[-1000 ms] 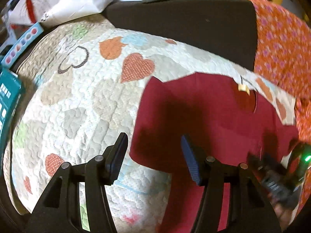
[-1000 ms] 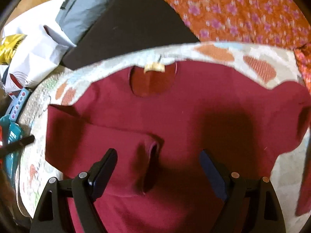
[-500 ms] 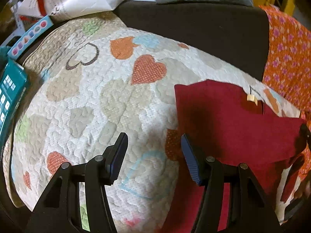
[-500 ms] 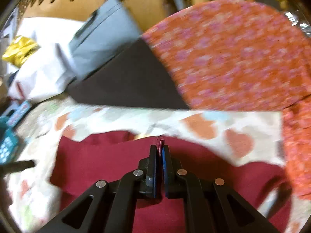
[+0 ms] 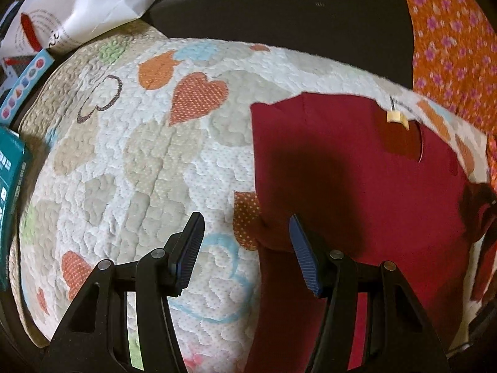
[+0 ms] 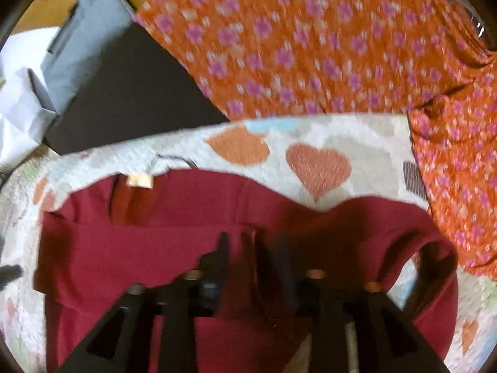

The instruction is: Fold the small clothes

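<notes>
Presently my right hand-held gripper [image 6: 248,255] has its jaws just opening, with a fold of the dark red knit shirt [image 5: 357,180] between them; blur hides whether they still pinch. My left hand-held gripper [image 5: 245,248] hangs released at the shirt's left edge. Risk: cloth clings, dragging the sleeve fold open. The shirt lies on the heart-patterned quilt [image 5: 139,155], collar toward its far edge, long axis near-to-far.
</notes>
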### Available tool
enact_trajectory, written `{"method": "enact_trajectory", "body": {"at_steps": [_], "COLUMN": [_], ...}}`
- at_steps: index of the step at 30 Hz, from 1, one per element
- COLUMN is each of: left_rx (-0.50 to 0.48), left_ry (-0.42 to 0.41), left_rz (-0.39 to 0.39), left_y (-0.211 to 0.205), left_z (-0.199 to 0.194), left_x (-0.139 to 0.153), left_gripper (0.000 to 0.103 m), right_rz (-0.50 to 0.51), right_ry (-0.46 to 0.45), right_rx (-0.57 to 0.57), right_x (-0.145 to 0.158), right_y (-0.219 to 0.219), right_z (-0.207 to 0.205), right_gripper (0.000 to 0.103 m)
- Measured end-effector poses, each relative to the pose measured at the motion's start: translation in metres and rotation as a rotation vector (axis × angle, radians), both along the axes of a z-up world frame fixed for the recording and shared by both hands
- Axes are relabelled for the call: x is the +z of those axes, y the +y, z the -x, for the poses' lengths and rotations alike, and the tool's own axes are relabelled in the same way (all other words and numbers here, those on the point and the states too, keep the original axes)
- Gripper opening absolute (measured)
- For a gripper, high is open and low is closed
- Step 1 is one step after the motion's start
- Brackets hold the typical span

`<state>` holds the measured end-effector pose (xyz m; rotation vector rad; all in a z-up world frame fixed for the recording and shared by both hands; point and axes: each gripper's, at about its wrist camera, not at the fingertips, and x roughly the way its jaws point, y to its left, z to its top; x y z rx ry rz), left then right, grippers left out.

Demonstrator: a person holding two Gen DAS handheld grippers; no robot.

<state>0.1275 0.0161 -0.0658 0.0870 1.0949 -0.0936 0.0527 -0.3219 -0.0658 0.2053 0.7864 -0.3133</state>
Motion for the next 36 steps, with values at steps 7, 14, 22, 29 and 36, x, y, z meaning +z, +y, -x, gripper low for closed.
{"method": "enact_trajectory", "body": {"at_steps": [7, 14, 22, 29, 36], "left_rx": [-0.006, 0.006, -0.015, -0.037, -0.048], "left_ry": [0.087, 0.079, 0.041, 0.03, 0.063], "left_rz": [-0.135, -0.118, -0.017, 0.025, 0.064], "left_y": [-0.016, -0.017, -0.03, -0.043, -0.051], "left_z": [-0.007, -0.004, 0.008, 0.015, 0.017], "left_x": [-0.041, -0.038, -0.012, -0.003, -0.006], "left_gripper": [0.057, 0.058, 0.058, 0.058, 0.058], "right_rz": [0.035, 0.018, -0.012, -0.162, -0.092], "right_ry": [0.122, 0.132, 0.178, 0.109, 0.099], "right_rx": [0.104, 0.082, 0.065, 0.008, -0.183], "right_x": [-0.04, -0.041, -0.063, -0.032, -0.009], "right_y": [0.024, 0.016, 0.012, -0.017, -0.074], "right_z": [-0.023, -0.021, -0.005, 0.036, 0.114], "right_gripper": [0.031, 0.03, 0.034, 0.034, 0.037]}}
